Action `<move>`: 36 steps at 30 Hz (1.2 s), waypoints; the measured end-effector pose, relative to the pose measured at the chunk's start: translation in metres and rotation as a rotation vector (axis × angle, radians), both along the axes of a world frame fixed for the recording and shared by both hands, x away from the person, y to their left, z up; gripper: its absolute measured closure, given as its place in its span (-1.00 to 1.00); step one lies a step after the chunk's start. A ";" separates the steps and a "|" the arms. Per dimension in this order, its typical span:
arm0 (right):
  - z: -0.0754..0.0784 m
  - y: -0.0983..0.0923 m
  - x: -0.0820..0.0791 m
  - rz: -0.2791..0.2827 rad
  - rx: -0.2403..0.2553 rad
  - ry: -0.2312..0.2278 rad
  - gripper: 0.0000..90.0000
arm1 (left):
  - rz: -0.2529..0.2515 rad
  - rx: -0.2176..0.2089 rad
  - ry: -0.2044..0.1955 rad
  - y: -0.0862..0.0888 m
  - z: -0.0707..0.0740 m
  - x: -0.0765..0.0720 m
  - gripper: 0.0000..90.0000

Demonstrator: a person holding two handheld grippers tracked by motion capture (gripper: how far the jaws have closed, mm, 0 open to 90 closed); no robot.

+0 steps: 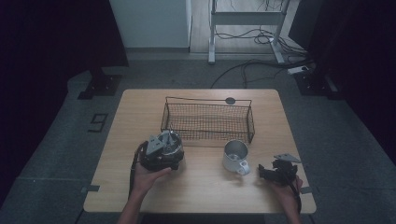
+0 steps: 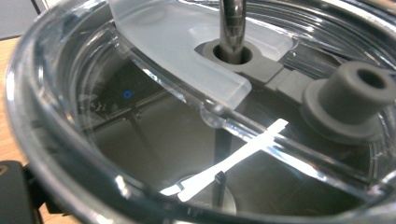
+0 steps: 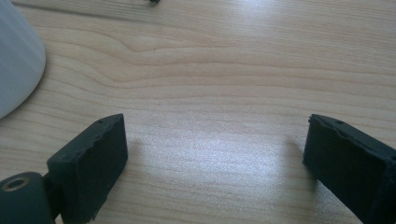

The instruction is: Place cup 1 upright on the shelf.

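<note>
A clear lidded tumbler point(image 1: 169, 143) with a metal straw point(image 2: 232, 25) is being held right up against the left gripper point(image 1: 158, 156); whether it is being clamped between the jaws cannot be told, since they are hidden behind it. The right gripper point(image 3: 215, 154) is being rested low over the table point(image 3: 224, 60), jaws spread wide with nothing between them. A white mug point(image 1: 235, 156) is being left untouched just off its left jaw. The wire basket point(image 1: 208, 121) beyond is being kept empty, so most of the work seems left.
</note>
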State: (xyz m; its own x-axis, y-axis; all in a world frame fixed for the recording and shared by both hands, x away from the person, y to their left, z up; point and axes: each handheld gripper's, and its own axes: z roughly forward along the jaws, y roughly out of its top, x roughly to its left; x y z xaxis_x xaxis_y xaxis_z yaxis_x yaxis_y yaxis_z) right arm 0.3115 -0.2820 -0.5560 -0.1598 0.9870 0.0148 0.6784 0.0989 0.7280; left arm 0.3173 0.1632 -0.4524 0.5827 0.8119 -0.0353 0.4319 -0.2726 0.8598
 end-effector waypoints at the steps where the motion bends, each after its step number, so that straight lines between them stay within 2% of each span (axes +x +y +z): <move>1: 0.000 0.000 0.000 0.000 0.000 0.000 -0.86 | 0.000 0.000 0.000 0.000 0.000 0.000 -0.92; 5: 0.000 0.000 0.000 -0.004 0.001 -0.001 -0.84 | 0.011 0.004 -0.009 0.002 0.008 0.002 -0.92; 10: 0.000 0.000 0.000 -0.005 0.002 -0.002 -0.83 | 0.017 -0.023 -0.014 0.006 0.020 0.007 -0.92; 19: 0.000 0.000 0.000 -0.007 0.002 -0.004 -0.82 | 0.020 -0.006 -0.038 0.003 0.038 0.011 -0.92; 25: 0.000 -0.001 0.000 -0.008 0.002 -0.004 -0.82 | 0.007 -0.031 -0.033 0.001 0.044 0.014 -0.91; 36: 0.000 -0.001 0.000 -0.010 0.002 -0.005 -0.81 | 0.006 -0.046 -0.027 -0.001 0.053 0.020 -0.91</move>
State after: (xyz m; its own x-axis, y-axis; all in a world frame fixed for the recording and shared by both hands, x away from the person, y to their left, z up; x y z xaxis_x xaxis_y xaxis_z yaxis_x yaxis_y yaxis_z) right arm 0.3111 -0.2826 -0.5558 -0.1499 0.9886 0.0163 0.6760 0.0905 0.7313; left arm 0.3369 0.1622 -0.3998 0.5789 0.8135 -0.0564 0.4096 -0.2303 0.8827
